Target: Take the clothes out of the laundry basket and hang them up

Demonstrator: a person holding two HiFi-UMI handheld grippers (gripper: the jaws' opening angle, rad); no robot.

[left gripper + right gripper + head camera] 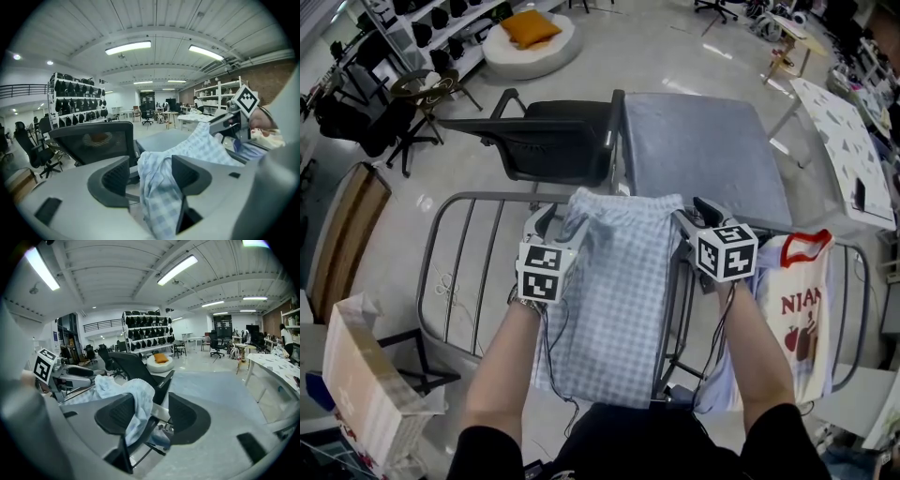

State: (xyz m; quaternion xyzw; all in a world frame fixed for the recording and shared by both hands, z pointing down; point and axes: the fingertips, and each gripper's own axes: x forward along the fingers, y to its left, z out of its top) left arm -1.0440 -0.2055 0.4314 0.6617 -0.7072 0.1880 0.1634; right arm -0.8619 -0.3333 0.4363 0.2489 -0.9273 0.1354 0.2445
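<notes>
- The checked garment (614, 300) drapes over the drying rack (469, 199), long axis toward the person.
- The left tool (549, 223) and the right tool (692, 214) stand spread at its far corners, cloth unpinched.

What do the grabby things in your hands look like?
The left gripper and right gripper are pale grey plastic with dark ribbed pads. Each carries a white cube with black square markers. Down the arms run thin black cables. The person wears short black sleeves.
</notes>
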